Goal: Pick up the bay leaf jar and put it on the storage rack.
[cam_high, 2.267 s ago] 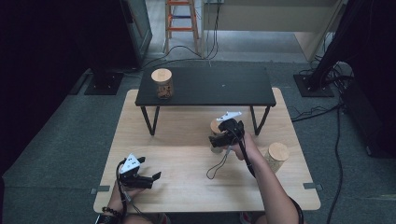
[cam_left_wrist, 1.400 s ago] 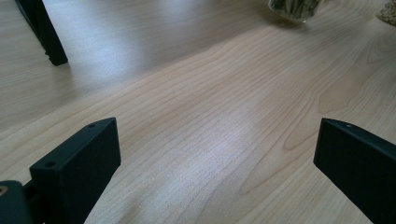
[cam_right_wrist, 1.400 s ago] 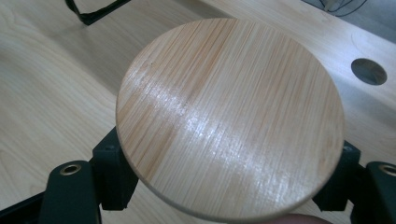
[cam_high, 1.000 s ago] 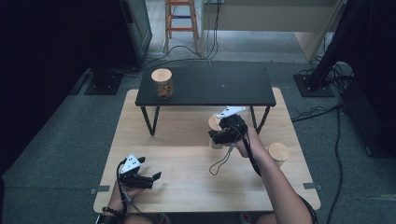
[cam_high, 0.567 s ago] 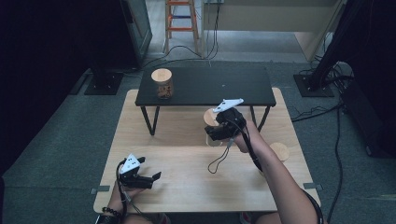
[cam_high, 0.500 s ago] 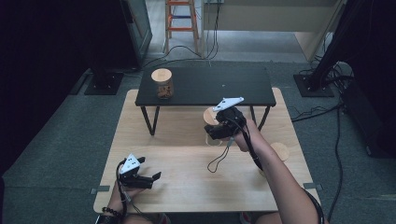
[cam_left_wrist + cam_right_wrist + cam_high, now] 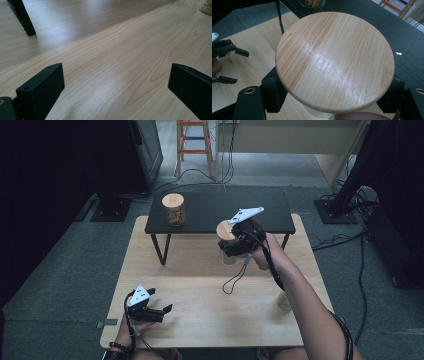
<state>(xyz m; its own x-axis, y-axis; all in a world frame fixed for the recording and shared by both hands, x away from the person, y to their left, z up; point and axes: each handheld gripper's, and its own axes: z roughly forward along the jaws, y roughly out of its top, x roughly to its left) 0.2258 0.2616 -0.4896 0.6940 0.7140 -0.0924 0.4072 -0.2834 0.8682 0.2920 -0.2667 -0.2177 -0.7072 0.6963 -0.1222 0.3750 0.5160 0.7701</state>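
The wooden table (image 7: 200, 285) fills the middle of the high view. At its far side stands a low black bench (image 7: 210, 212) on thin black legs.

Three jars with round wooden lids are in sight. One jar (image 7: 174, 210) stands on the far left of the bench, and brownish pieces show through its clear wall; what they are is too small to tell. A second jar (image 7: 228, 245) is in the air just in front of the bench, right of centre, pinched at the body under its lid by the right gripper (image 7: 235, 245). In the right gripper view its lid (image 7: 334, 60) spreads wide, with a black jaw pressed to the jar on either side. Its contents are hidden. A third jar (image 7: 283, 301) stands on the table near the right edge, partly behind the person's right forearm.

The left gripper (image 7: 162, 312) rests low at the near left of the table, its jaws spread wide over bare wood, with nothing between them.
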